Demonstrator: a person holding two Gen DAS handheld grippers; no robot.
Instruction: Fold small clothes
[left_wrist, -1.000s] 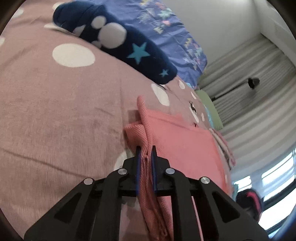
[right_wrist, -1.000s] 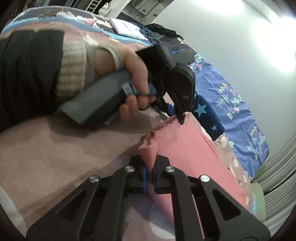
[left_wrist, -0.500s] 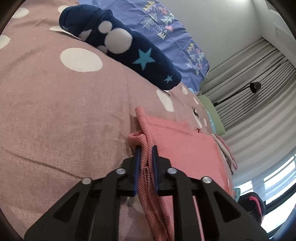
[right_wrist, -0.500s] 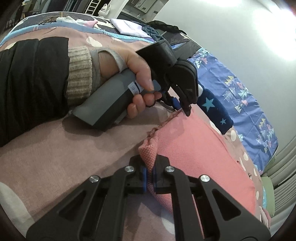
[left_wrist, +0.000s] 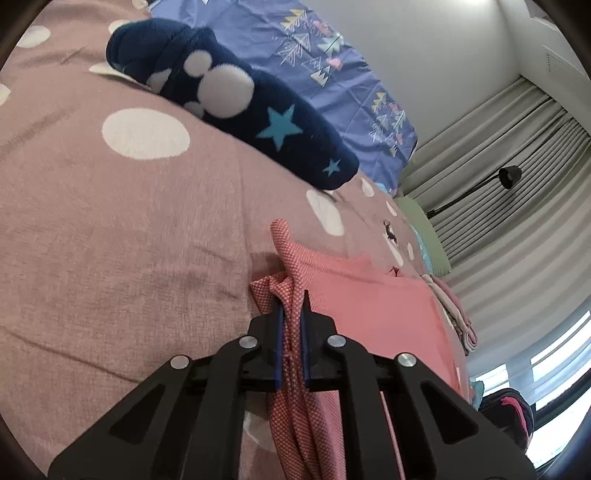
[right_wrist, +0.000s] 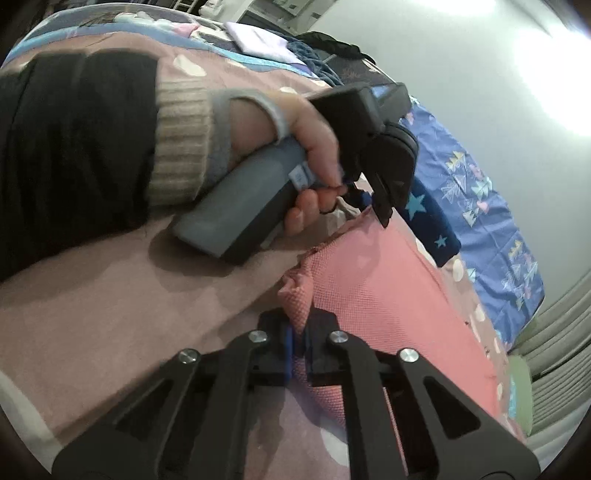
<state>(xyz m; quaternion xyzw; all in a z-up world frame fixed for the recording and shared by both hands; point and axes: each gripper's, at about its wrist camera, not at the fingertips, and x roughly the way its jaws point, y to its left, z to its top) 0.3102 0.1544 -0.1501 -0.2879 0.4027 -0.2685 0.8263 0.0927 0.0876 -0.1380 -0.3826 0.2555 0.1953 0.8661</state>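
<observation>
Compared with one second ago, the left tool (left_wrist: 290, 314) has shifted a little across the bed (left_wrist: 110, 221): the dark blue sock (left_wrist: 236, 114) with the white dots and stars now sits nearer the middle of the left view, and more of the pink garment (left_wrist: 376, 314) shows flat beyond the tool. Its jaws have just been closing again after a short loosening, with the cloth between them the whole time. The right tool (right_wrist: 300, 341) looks the same as before (no visible change in its grip).

The left tool is now closed on a bunched edge of the pink garment, and a narrow fold of cloth stands up just beyond its tips. The right tool is also closed, pinching another corner of the same garment. In the right view, the person's hand (right_wrist: 295, 147) holds the grey handle of the left tool, whose tips touch the far edge of the garment.

The pink garment lies on the bed cover, stretched between the two tools. The blue sock lies beyond the garment, near a blue patterned sheet (left_wrist: 332, 81).
</observation>
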